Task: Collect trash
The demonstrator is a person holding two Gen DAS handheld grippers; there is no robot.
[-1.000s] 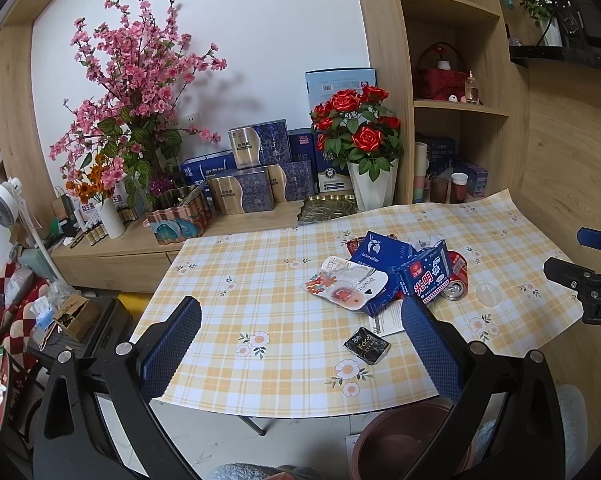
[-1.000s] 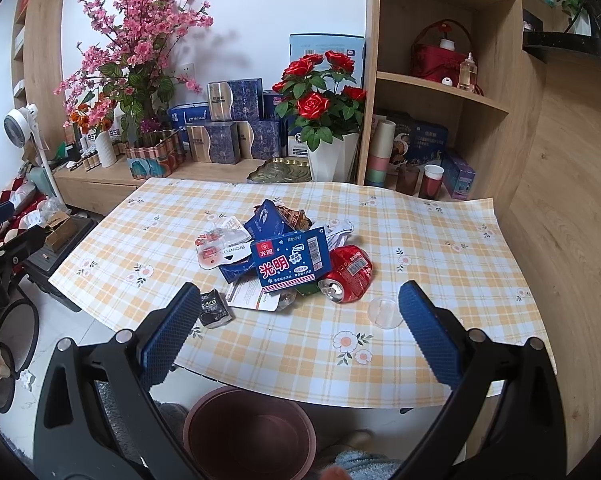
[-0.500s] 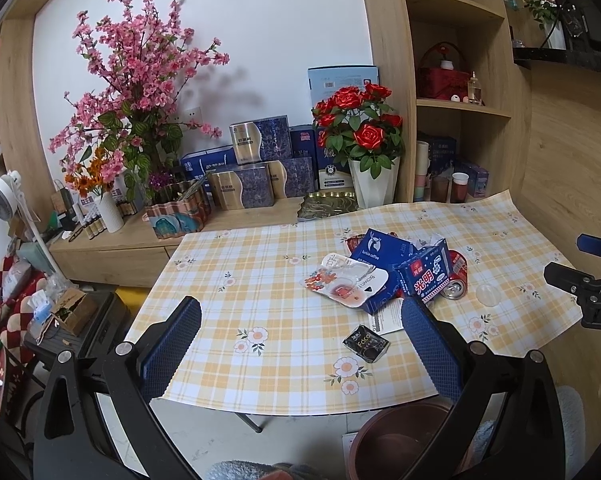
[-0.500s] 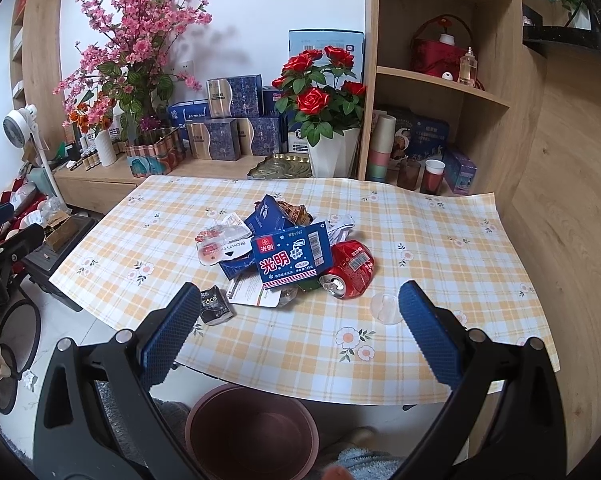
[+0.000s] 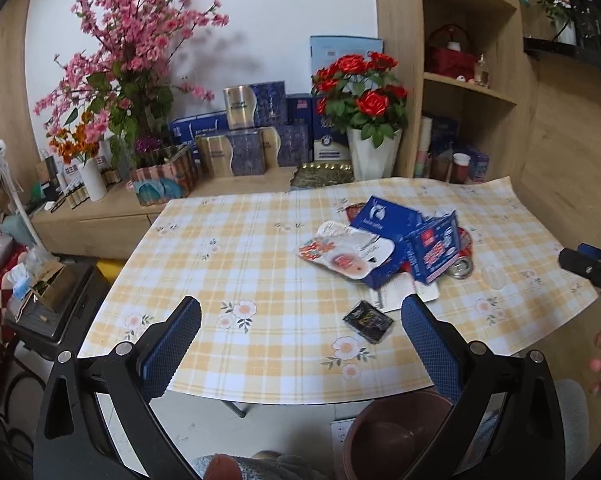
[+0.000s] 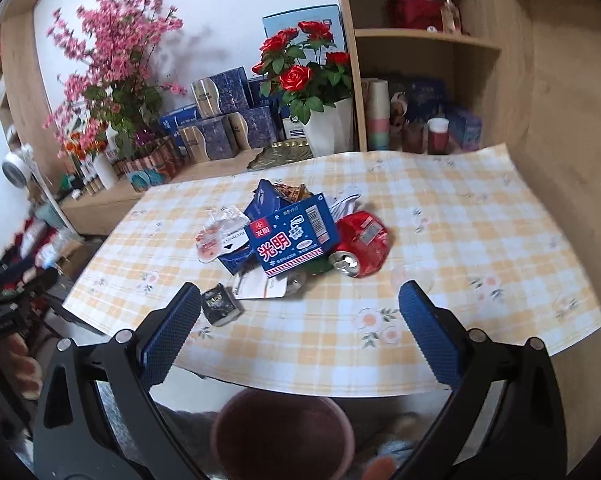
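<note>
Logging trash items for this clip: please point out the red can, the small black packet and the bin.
red can (image 6: 362, 242), right wrist view, crumpled side.
small black packet (image 5: 367, 321), left wrist view, top face.
bin (image 6: 236, 412), right wrist view, rim.

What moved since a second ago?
The right gripper swung in toward the trash pile, tilting, with motion blur. The left gripper barely shifted. Nothing was grabbed; both stay open. The red can, black packet and bin stayed put.

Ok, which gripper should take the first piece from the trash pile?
Right gripper, probably. It is open and faces the pile, with the blue carton and red can just ahead. The left gripper, also open, has the pile off to its right.
</note>
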